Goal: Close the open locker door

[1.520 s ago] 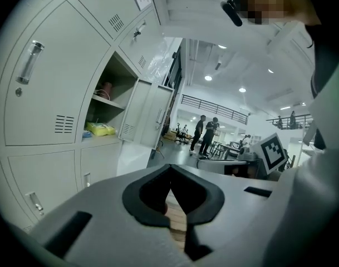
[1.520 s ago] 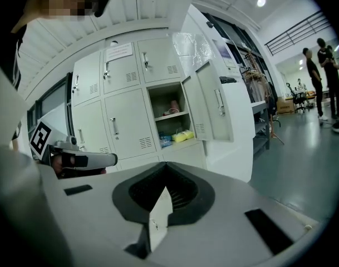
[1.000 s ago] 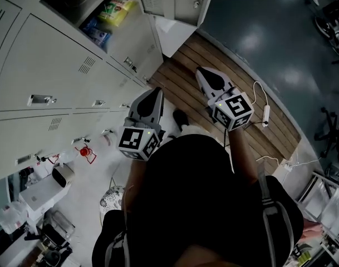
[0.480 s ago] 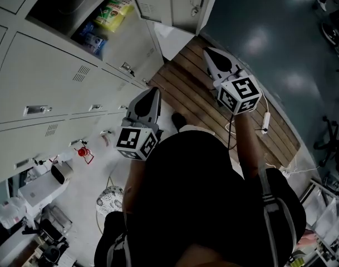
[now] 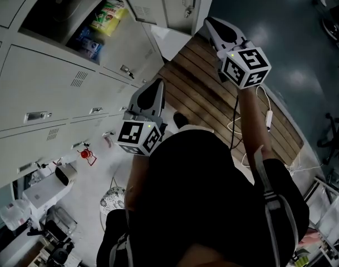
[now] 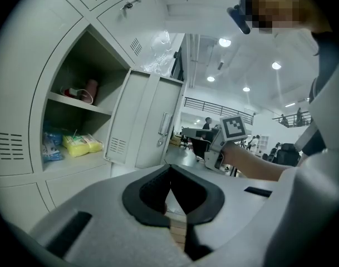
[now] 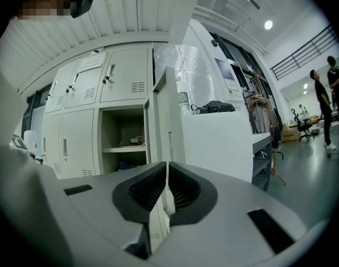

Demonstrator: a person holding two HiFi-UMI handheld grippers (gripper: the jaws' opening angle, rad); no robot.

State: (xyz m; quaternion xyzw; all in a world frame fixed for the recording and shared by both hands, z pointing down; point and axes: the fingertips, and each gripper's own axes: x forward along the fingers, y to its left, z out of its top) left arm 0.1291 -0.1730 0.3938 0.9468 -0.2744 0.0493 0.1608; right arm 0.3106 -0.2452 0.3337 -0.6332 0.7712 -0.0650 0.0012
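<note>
Locker door (image 5: 175, 4) open, yellow packet (image 5: 109, 12) (shelved) inside

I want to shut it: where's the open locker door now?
In the head view the open locker door stands at top centre, right of its open compartment with the yellow packet, just left of the right gripper.

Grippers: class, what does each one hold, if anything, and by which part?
Nothing. The left gripper and the right gripper both have jaws together with nothing between them.
</note>
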